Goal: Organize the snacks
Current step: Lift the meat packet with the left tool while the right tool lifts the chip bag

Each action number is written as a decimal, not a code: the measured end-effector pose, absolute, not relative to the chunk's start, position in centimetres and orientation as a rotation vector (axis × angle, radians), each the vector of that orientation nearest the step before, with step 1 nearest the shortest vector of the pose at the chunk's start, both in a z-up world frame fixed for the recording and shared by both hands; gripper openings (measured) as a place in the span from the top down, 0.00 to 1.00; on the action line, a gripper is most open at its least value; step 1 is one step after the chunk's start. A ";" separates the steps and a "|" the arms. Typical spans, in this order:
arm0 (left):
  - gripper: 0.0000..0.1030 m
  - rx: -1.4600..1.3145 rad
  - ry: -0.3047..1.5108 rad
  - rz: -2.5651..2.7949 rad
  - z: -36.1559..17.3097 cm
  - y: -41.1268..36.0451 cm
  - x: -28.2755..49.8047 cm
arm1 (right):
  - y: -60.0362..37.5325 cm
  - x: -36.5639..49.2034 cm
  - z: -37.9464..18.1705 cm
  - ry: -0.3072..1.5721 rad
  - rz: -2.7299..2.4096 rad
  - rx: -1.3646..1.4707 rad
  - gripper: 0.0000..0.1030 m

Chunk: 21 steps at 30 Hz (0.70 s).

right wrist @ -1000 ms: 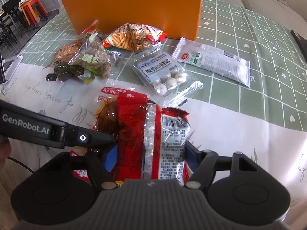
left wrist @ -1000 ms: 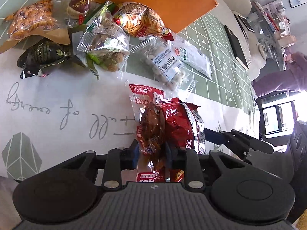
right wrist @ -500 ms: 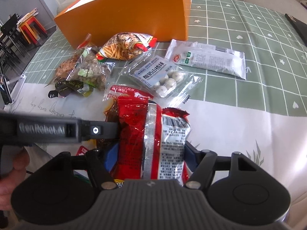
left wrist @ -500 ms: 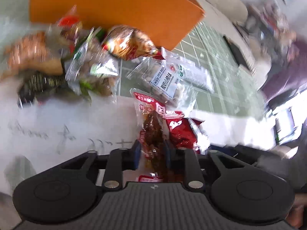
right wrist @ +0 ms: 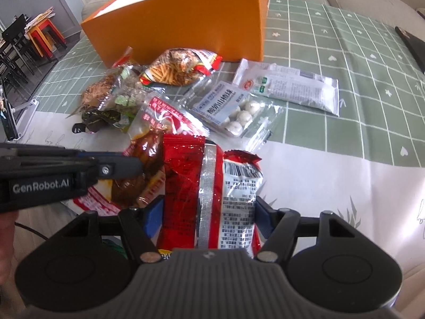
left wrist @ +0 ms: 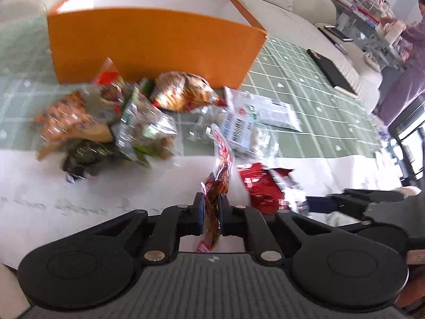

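Observation:
My left gripper [left wrist: 211, 210] is shut on a clear red-printed packet of brown meat snack [left wrist: 219, 168], which stands on edge above the white cloth. The right wrist view shows the same left gripper [right wrist: 119, 166] coming in from the left, pinching that meat packet [right wrist: 144, 156]. My right gripper [right wrist: 209, 211] is shut on a red foil bag [right wrist: 186, 175], silver seam and barcode side up, just right of the meat packet. In the left wrist view the red bag [left wrist: 261, 186] and right gripper [left wrist: 318, 202] sit at lower right. An orange box [right wrist: 186, 24] with an open top stands behind.
More snacks lie before the box: a fries bag [right wrist: 180, 66], a clear pack of white balls [right wrist: 233, 109], a long white packet [right wrist: 292, 87] and a heap of clear packets [right wrist: 114, 95]. A dark tablet [left wrist: 332, 69] lies far right. A person in purple [left wrist: 409, 61] stands beyond the sofa.
My left gripper has squeezed tighter on the meat packet, risen and rolled, so the packet now stands on edge. The right gripper has kept still on the red bag.

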<state>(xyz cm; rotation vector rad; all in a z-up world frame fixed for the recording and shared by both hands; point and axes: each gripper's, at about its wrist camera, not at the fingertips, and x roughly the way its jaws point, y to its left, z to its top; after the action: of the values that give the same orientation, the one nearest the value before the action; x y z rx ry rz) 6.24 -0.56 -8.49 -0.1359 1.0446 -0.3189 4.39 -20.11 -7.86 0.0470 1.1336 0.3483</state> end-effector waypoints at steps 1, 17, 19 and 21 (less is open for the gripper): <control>0.91 -0.118 1.039 -0.316 -8.4 -0.5 6.1 | -20.0 4.3 -7.7 1.127 0.349 0.040 0.35; 0.87 0.030 1.026 -0.370 -8.0 -0.2 5.3 | -16.6 4.3 -8.8 1.171 0.421 -0.070 0.35; 0.77 0.018 1.039 -0.372 -8.2 -0.2 5.5 | -16.4 4.3 -8.9 1.165 0.423 -0.088 0.35; 0.74 0.013 1.058 -0.364 -8.5 -0.2 5.9 | -16.3 4.2 -8.9 1.160 0.430 -0.097 0.35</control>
<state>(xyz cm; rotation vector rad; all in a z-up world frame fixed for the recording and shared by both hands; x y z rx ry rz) 5.92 -0.18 -8.53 0.0125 1.0584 -0.3638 4.24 -16.27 -8.92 -0.0972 1.1604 0.4303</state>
